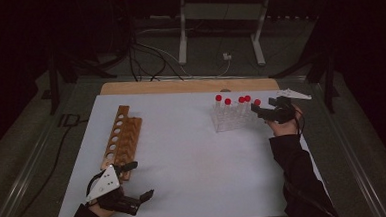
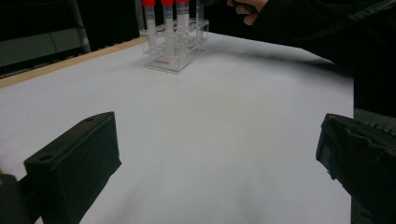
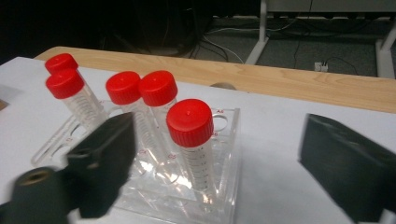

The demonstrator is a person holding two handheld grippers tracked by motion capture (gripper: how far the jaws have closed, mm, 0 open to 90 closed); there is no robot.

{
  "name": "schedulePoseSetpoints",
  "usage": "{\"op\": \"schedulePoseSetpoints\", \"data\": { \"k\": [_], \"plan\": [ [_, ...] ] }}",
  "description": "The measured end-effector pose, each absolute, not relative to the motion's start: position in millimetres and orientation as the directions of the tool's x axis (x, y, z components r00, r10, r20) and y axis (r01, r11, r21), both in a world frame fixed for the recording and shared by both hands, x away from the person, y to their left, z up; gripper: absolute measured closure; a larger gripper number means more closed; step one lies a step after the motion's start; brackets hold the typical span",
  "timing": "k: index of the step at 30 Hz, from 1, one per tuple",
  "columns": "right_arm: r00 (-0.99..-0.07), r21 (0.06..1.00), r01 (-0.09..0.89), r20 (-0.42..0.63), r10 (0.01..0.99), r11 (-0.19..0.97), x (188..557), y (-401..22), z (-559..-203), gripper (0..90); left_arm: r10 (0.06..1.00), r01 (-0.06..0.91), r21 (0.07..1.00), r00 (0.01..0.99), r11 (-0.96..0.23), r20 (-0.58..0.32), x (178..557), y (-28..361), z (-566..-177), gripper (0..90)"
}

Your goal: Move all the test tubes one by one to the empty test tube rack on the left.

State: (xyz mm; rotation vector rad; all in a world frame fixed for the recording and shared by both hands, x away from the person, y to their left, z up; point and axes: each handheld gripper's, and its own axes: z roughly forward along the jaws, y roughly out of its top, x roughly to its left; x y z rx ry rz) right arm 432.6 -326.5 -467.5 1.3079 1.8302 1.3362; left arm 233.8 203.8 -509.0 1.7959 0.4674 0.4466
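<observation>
High view: right tongs (image 1: 261, 111) sit at the right end of the clear tube rack (image 1: 230, 117), level with the red-capped tubes; left tongs (image 1: 137, 181) rest low at the near left of the bench (image 1: 183, 154), just off the near end of the wooden rack (image 1: 121, 141).

Right gripper view adds detail the high view lacks: five red-capped tubes, printed scale lines on the nearest tube (image 3: 194, 140), which stands between the two jaws. Jaws wide apart, pads clear of the tube on both sides, nothing gripped. The other four tubes stand behind and left of it, leaning a little. Rack hole to the right of the nearest tube is open.

Left gripper view: left tongs jaws wide open, nothing between them, bare bench surface ahead. The clear rack shows far ahead with a red label on its front wall, and the person's right hand (image 2: 247, 8) just beyond it.

Wooden rack: a row of round holes, all open as far as I can tell.

Room: wide open bench between the two racks. The clear rack sits near the far right part of the white sheet; the wooden bench edge runs just behind it. The wooden rack lies along the left edge.
</observation>
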Motion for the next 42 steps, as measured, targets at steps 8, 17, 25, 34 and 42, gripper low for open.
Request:
{"op": "schedulePoseSetpoints", "data": {
  "k": [8,17,25,34,42],
  "plan": [
    [-0.392,0.902,0.428,0.124,0.912,0.061,440,-322,-476,27.6,0.524,0.083,0.962,0.849,-0.260,0.068,233,203,-509,0.3],
    [-0.418,0.899,0.427,0.097,0.903,0.101,439,-318,-483,59.9,0.524,0.085,0.962,0.849,-0.260,0.067,234,203,-509,0.3],
    [-0.445,0.897,0.424,0.084,0.892,0.127,438,-315,-481,72.9,0.524,0.082,0.962,0.849,-0.261,0.070,233,203,-509,0.3],
    [-0.446,0.897,0.412,0.046,0.894,0.159,436,-314,-476,74.8,0.522,0.097,0.959,0.851,-0.266,0.058,233,202,-509,0.3],
    [-0.456,0.912,0.390,0.069,0.887,0.129,431,-321,-458,75.1,0.523,0.093,0.958,0.850,-0.272,0.066,233,200,-509,0.3]
  ]
}}
